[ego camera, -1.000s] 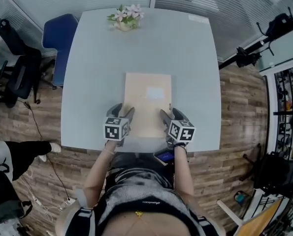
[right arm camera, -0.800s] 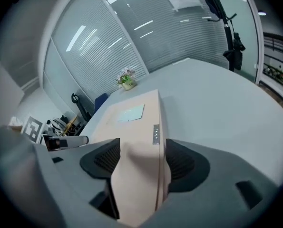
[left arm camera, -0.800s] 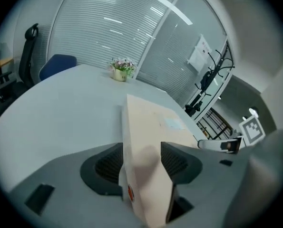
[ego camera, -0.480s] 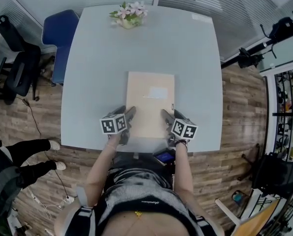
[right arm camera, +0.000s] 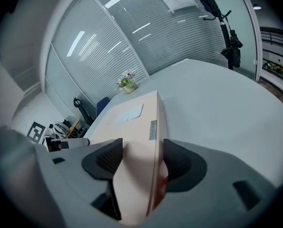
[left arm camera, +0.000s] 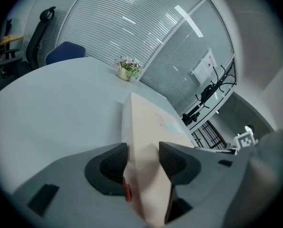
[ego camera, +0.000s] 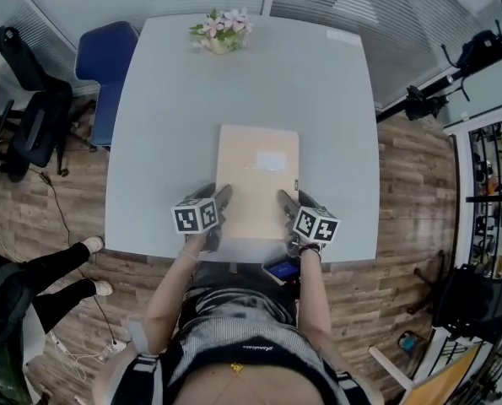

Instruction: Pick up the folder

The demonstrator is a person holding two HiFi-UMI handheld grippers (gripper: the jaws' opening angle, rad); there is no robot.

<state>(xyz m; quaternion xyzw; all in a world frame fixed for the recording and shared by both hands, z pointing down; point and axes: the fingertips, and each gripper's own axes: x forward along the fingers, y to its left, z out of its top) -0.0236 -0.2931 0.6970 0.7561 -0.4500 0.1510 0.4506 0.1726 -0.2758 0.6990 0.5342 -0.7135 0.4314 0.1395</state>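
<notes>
A tan folder (ego camera: 257, 175) lies flat on the grey table (ego camera: 326, 99), its near edge close to the table's front edge. My left gripper (ego camera: 214, 195) straddles the folder's near left corner, and my right gripper (ego camera: 294, 197) straddles the near right one. In the left gripper view the folder's edge (left arm camera: 146, 127) runs between the pads (left arm camera: 113, 163) of the left gripper (left arm camera: 143, 158). In the right gripper view the folder (right arm camera: 136, 122) fills the gap of the right gripper (right arm camera: 141, 158). Both pairs of jaws are closing around it, and the pads do not press on it.
A pot of flowers (ego camera: 221, 30) stands at the table's far edge. A blue chair (ego camera: 103, 57) and a black office chair (ego camera: 27, 116) stand to the left. Someone's legs (ego camera: 56, 268) are at the lower left. A phone (ego camera: 282, 269) sits by my waist.
My left gripper has rolled and sunk a little onto the folder's corner. Both pairs of jaws have narrowed slightly. The bystander at the left has shifted. The folder has not moved.
</notes>
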